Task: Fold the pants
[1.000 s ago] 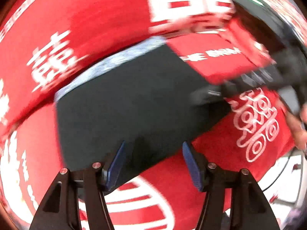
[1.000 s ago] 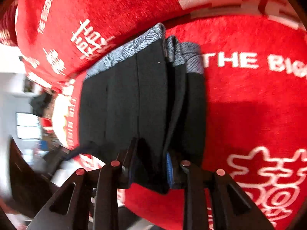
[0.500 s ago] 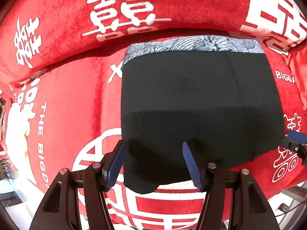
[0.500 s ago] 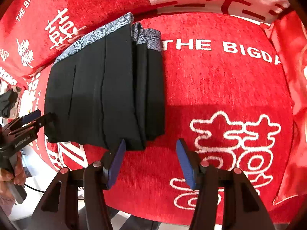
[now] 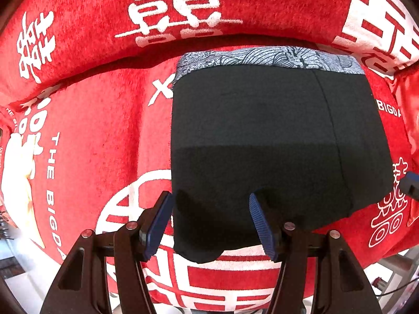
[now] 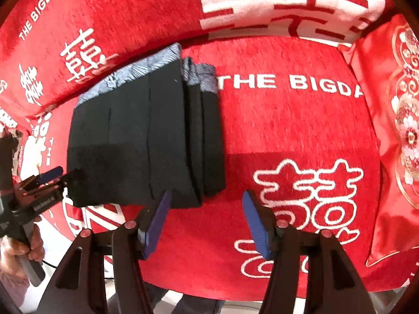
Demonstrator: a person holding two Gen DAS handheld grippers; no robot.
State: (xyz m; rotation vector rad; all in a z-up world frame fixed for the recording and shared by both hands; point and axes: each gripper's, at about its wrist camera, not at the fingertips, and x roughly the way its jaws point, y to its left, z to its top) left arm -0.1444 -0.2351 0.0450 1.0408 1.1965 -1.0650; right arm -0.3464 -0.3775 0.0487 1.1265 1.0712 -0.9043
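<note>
The folded black pants [image 5: 262, 141], with a grey patterned waistband [image 5: 269, 59] at the far edge, lie flat on a red cover [image 6: 288, 136] printed with white characters. In the right wrist view the stacked fold layers show along the bundle's right side.

The left gripper [image 5: 210, 222] points down over the near left corner of the pants; its jaws stand apart with cloth between them, but no pad visibly presses on it. The right gripper [image 6: 207, 221] hangs just right of the bundle's near edge — its jaws have just been opening and only red cover lies between them.

A red embroidered cushion [image 6: 398, 130] stands at the right edge. A hand [image 6: 15, 251] grips the left tool's handle at the lower left.

Legible writing on the cover: "THE BIGDA" — the final letter is cut off. The tool's small label is unreadable.
</note>
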